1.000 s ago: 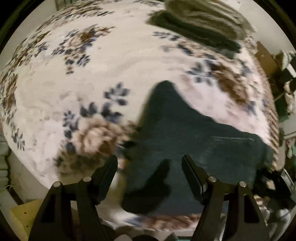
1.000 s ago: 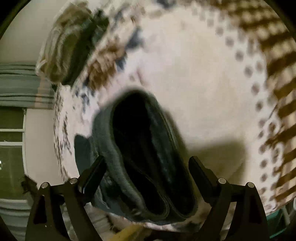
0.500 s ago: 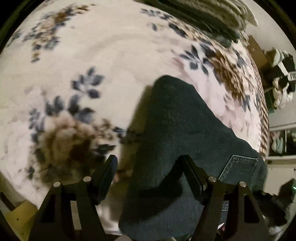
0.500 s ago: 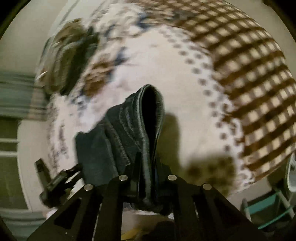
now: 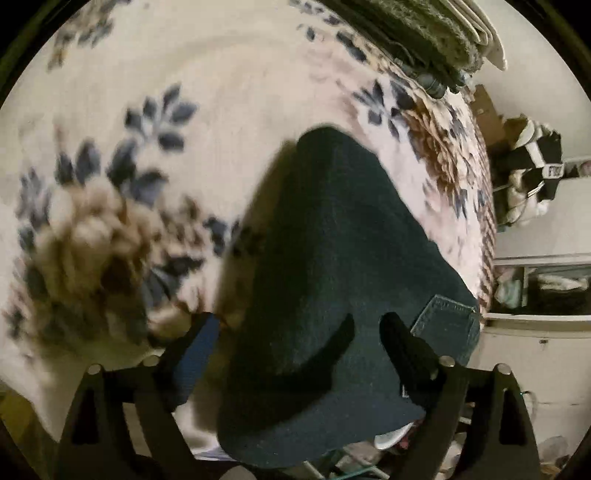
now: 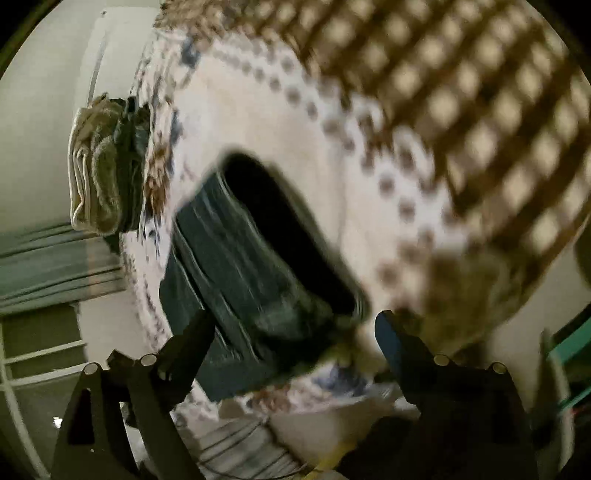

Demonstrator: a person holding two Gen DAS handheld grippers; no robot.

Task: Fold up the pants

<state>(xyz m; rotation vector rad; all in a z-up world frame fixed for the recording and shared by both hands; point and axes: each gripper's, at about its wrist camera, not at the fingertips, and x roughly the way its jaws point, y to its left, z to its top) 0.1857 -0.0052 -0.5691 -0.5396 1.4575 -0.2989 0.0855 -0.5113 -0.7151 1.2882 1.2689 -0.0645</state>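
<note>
Dark blue denim pants lie folded on a floral blanket, a back pocket showing at the right. My left gripper is open, its fingers astride the near end of the pants, the cloth between them. In the right wrist view the pants show their open waistband or leg end, a dark hollow. My right gripper is open just in front of that end, not holding it.
A stack of folded clothes sits at the far end of the bed and also shows in the right wrist view. The blanket has a brown checked border. Clutter and shelves stand at the bed's right side.
My right gripper was shut on the pants' edge half a second ago and is now open, with the pants let go. My left gripper has stayed open and moved closer over the pants.
</note>
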